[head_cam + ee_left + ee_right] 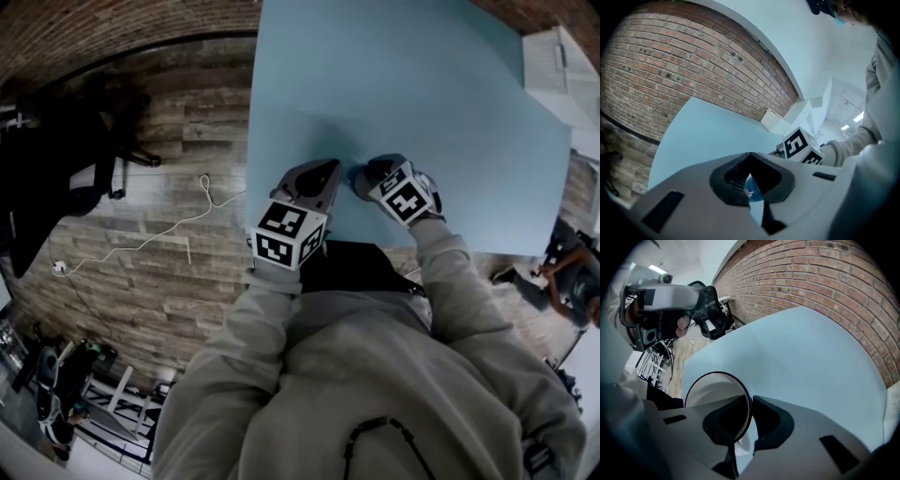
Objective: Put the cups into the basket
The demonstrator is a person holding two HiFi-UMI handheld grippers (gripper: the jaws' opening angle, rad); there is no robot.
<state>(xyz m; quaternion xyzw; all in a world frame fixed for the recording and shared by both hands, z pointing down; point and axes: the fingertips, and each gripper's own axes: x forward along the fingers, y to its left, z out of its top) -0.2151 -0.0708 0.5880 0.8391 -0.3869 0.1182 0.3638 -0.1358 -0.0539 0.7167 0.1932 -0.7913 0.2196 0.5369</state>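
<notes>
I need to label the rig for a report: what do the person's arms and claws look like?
The left claw and right claw are pale grey plastic with black pads, each carrying a white cube of black square markers. Long grey sweatshirt sleeves cover both arms.

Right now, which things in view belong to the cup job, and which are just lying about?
Job: cup, its wall pinched by the right gripper; blue table.
Lying about: white cable, black chair, both on the floor.
</notes>
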